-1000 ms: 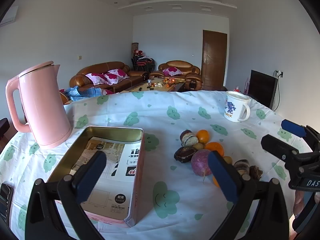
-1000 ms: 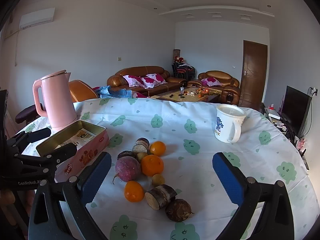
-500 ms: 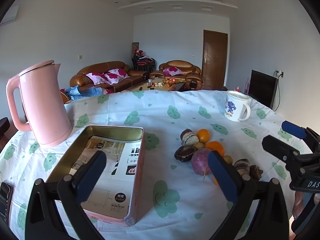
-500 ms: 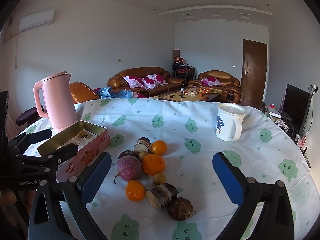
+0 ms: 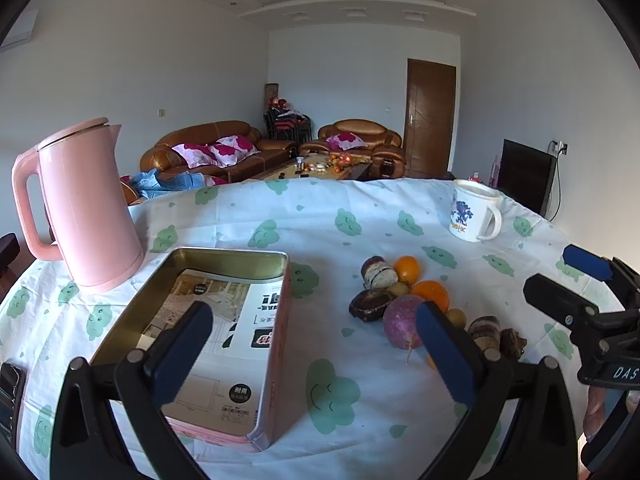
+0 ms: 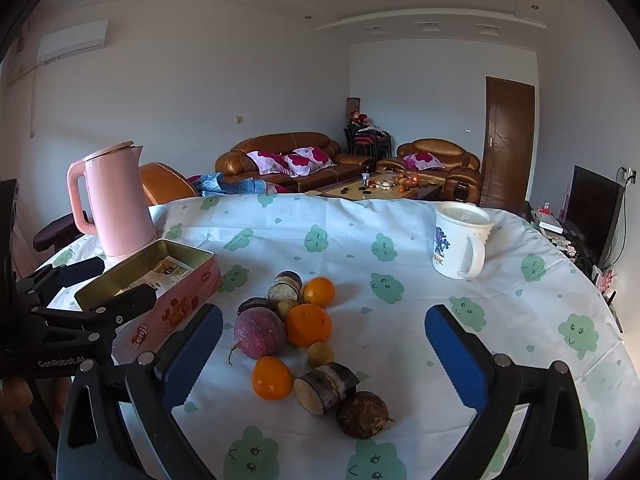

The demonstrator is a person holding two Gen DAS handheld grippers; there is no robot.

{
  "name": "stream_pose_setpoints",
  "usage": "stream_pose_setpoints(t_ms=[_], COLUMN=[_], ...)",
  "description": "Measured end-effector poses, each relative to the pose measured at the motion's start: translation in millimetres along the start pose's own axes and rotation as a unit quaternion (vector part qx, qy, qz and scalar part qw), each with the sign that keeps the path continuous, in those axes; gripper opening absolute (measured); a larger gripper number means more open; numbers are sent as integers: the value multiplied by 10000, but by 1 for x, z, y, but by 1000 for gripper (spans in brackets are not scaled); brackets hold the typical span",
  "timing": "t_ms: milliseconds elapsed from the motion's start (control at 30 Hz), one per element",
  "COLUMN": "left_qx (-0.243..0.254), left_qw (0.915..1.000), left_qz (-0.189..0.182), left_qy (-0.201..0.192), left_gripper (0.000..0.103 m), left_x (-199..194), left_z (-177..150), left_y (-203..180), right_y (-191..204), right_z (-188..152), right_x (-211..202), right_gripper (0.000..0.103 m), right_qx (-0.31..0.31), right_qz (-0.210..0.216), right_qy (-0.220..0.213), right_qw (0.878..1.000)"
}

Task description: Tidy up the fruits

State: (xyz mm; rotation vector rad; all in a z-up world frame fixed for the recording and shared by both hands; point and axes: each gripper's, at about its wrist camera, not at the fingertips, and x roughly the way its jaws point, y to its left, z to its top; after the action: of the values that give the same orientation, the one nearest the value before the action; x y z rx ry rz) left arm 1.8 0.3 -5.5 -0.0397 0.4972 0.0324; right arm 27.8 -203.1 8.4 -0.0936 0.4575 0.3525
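Note:
A pile of produce lies on the tablecloth: three oranges (image 6: 308,324), a purple round root (image 6: 259,332), cut cane pieces (image 6: 326,386) and a brown tuber (image 6: 362,414). The pile also shows in the left wrist view (image 5: 402,320). A pink tin box (image 5: 216,332) stands open, with printed paper inside, left of the pile; it shows in the right wrist view too (image 6: 160,288). My left gripper (image 5: 312,354) is open and empty above the tin's near right corner. My right gripper (image 6: 322,354) is open and empty just over the near fruits.
A pink kettle (image 5: 86,208) stands behind the tin at the left. A white mug (image 6: 460,240) stands at the back right. A dark phone (image 5: 8,388) lies at the table's left edge. The round table's edge curves close on the right.
Both grippers have crept slightly forward and lower toward the table; the fruits and tin have not moved. Both stay open.

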Motion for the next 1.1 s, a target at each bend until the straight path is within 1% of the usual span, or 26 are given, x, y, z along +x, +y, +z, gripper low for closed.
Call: stream_pose_setpoints(t_ms=[533,767,933,1000,1100], left_qx=[2,8,45,63,101], left_qw=[10000,9999,9998,9997,9994], left_qz=[4,20,17,15,-16], left_qy=[9,113,191,230,335], left_gripper=[103,103,103,103,103], left_x=[1,8,14,17,22], left_z=[-2,-11,-10,-11,-14], left_y=[0,-2,-5,-7,-9], right_y=[-3,-10,-17,-19,-21], right_z=[-3,-11,-16,-19,-27], right_x=[1,5,9,11,17], right_gripper=[102,102,102,102,102], right_qx=[18,97,164,165,130], right_qz=[-4,-31,-30,31,42], right_qy=[8,69,125,152,292], right_qw=[10000,9999,9998,9997,9995])
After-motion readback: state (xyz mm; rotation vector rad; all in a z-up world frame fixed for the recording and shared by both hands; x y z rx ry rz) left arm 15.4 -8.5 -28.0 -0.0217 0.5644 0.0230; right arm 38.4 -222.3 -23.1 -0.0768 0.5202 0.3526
